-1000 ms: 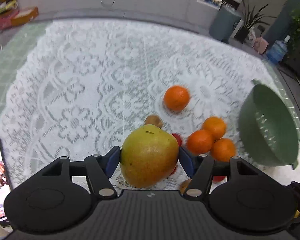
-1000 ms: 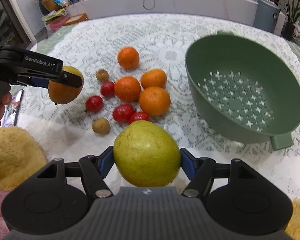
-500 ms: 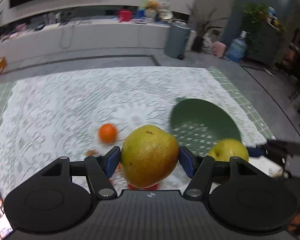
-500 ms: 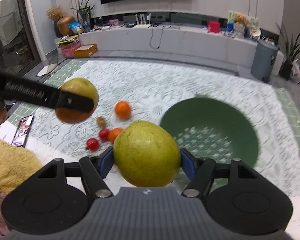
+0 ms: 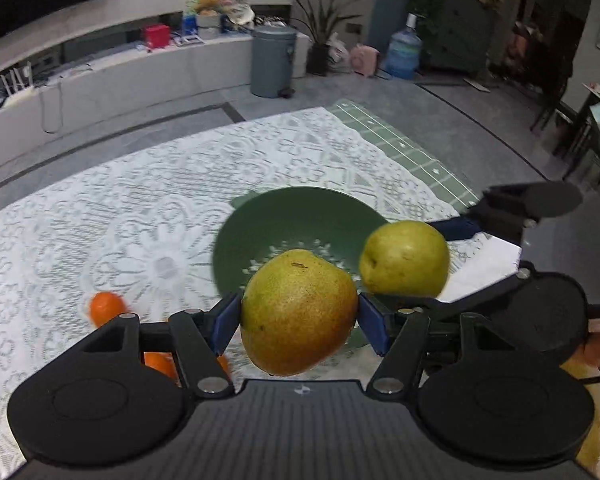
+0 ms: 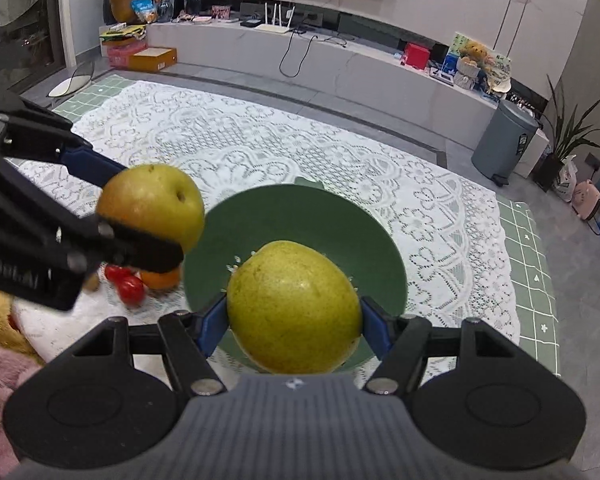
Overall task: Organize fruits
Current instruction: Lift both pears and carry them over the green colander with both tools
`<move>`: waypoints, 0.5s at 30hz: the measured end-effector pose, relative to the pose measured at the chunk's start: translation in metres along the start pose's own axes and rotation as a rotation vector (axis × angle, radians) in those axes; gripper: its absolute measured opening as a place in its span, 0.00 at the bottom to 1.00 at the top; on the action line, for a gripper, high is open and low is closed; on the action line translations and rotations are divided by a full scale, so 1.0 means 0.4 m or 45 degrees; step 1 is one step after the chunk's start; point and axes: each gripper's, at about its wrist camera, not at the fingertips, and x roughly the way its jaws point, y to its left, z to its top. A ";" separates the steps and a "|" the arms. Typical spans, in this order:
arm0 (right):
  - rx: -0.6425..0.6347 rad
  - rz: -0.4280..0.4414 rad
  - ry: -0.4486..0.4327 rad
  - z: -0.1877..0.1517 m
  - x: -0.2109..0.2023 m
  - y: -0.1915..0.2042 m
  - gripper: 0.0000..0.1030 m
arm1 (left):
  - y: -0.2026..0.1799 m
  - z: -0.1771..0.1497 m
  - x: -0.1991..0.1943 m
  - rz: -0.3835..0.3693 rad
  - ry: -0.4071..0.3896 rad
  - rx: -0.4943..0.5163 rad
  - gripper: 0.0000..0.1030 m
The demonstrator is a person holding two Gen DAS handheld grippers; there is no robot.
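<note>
I have a fruit in each gripper. In the left wrist view, my left gripper [image 5: 298, 316] pinches a yellow-green pear with a reddish-brown blush [image 5: 298, 312], both blue pads pressed against its sides, at the lower centre of the frame. Behind it, mid-frame, sits the green colander [image 5: 300, 216] on the white lace tablecloth [image 5: 140, 208]. To the right of centre I see my right gripper [image 5: 406, 260] coming in from the right edge, clamped on a greener pear [image 5: 406, 258] that appears over the colander's right rim. An orange [image 5: 106, 308] lies blurred on the cloth at lower left, with more orange fruit partly hidden behind my gripper's left finger.

In the right wrist view the greener pear fills the lower centre, squeezed between the blue pads, and the colander's perforated bottom shows right behind it. The left gripper reaches in from the left edge, its blushed pear at centre left, just beside the colander's left rim. Below that pear, at lower left on the cloth, lie small red tomatoes [image 6: 126, 282] and another orange, partly hidden by the gripper finger. Neither pear touches the colander.
</note>
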 end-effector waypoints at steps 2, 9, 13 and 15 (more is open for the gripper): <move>-0.030 0.004 0.014 0.003 0.012 -0.007 0.65 | -0.007 0.007 0.020 -0.015 0.012 0.009 0.71; -0.217 0.041 0.083 0.015 0.071 -0.013 0.65 | -0.022 0.024 0.083 -0.011 0.066 0.100 0.71; -0.274 0.064 0.127 0.019 0.106 -0.020 0.65 | -0.014 0.032 0.117 -0.020 0.100 0.137 0.71; -0.293 0.082 0.146 0.021 0.124 -0.023 0.64 | -0.011 0.036 0.137 -0.019 0.119 0.169 0.71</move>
